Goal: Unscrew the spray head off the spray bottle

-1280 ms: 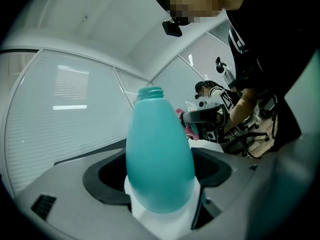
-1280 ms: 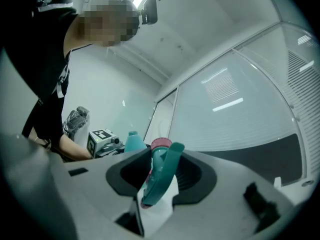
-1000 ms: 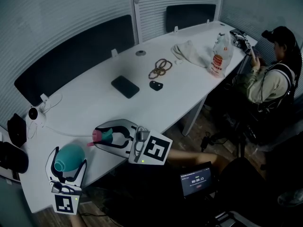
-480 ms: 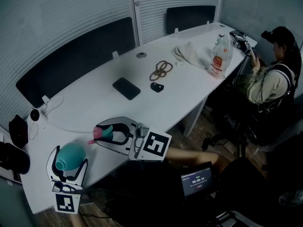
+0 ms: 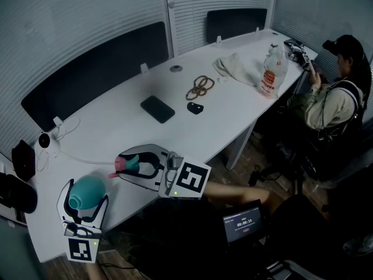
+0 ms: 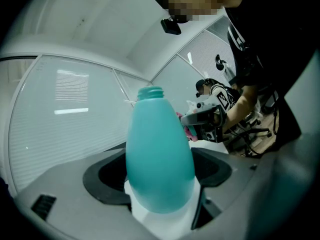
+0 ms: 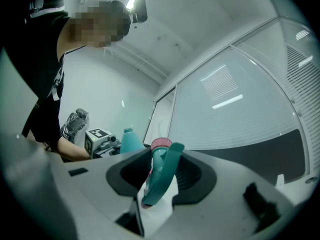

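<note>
Left gripper (image 6: 159, 201) clamps bottle (image 6: 159, 149) (right gripper (image 7: 160, 184): spray head (image 7: 165, 166)).

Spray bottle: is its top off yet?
Yes, done: the spray head is apart from the teal spray bottle, whose neck is bare. In hand: the left gripper grips the bottle, the right gripper the head. Left: probably only setting both down.

Table (image 5: 105, 127): spray bottle (image 5: 90, 186) in left gripper (image 5: 84, 196) at near-left corner, spray head (image 5: 128, 165) in right gripper (image 5: 122, 167) just right of it, phone (image 5: 157, 108) mid-table, bag (image 5: 271, 69) far right.
</note>
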{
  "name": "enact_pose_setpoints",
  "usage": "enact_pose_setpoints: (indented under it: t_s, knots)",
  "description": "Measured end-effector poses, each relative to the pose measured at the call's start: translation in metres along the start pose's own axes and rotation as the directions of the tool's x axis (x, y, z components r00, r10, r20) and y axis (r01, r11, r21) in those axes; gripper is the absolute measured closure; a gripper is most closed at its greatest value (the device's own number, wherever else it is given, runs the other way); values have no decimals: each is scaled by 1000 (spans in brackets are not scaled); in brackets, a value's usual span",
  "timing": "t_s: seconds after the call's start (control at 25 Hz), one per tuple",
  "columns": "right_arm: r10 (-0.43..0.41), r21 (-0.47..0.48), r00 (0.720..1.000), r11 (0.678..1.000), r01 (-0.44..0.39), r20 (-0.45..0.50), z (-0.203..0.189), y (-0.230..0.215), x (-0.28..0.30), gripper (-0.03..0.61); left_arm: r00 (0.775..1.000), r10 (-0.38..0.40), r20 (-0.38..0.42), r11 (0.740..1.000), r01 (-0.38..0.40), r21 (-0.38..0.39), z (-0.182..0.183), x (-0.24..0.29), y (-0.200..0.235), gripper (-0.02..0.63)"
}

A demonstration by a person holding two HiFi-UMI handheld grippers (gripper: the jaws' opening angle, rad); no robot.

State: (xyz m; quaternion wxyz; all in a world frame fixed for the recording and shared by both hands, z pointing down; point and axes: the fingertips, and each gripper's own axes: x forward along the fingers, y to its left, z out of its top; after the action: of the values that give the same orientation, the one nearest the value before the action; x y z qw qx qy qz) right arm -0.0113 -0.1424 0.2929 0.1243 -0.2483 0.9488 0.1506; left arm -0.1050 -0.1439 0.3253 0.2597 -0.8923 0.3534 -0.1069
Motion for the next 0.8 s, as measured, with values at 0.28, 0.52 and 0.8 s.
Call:
enact_pose_setpoints:
  t_s: [0.28,0.52,0.8]
  knots:
    - [1,5,1000,1000,-1,0,2,3,1,449,1000,2,1,1000,-2,-2,0,-2,-2,222]
    - [9,-7,1000,1000,-9,-17,0,5,2,449,1000,5,0,1000,-5,6,1,-2,-2,222]
    - [3,-65,998,998,-7,-57,-2,12,4,451,1000,18,-19,1000,-18,19,-2,-3,0,222]
